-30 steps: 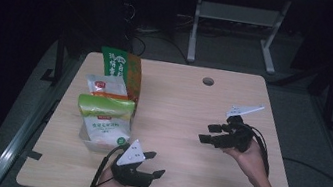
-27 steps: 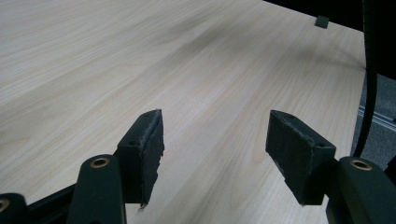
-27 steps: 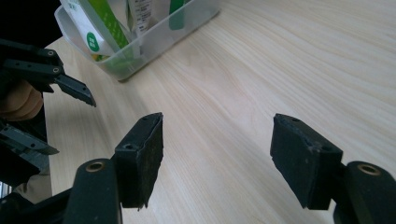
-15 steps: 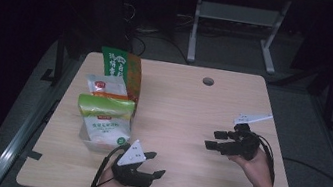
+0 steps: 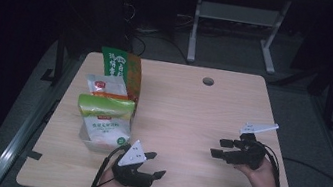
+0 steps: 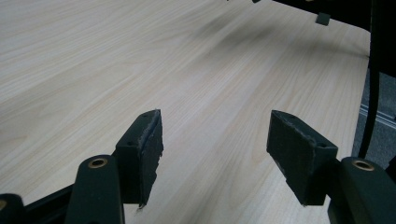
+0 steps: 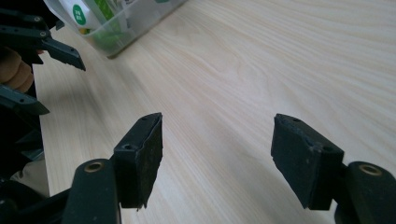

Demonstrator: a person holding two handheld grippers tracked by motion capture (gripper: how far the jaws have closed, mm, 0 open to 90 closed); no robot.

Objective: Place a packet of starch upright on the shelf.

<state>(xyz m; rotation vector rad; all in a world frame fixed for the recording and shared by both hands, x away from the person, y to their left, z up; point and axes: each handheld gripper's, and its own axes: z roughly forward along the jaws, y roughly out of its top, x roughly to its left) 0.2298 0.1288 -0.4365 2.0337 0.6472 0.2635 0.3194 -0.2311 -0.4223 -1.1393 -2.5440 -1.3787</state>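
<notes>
Wooden table (image 5: pixel 187 107) carried a clear bin (image 5: pixel 96 140) of snack packets (image 5: pixel 103 114) at its left edge. Left gripper (image 5: pixel 155 165) and right gripper (image 5: pixel 219 147) stood spread, empty, apart from the bin; no packet appeared lifted out yet.

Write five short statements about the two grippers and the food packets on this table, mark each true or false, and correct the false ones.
1. The left gripper stands open with nothing between its jaws. True.
2. The right gripper holds a packet. False: its jaws are open over bare table.
3. The food packets stand at the table's left side, some of them in a clear plastic bin. True.
4. The round hole in the tabletop lies at the near edge, between the hands. False: it is near the far edge.
5. The right gripper points toward the packets' side of the table. True.
</notes>
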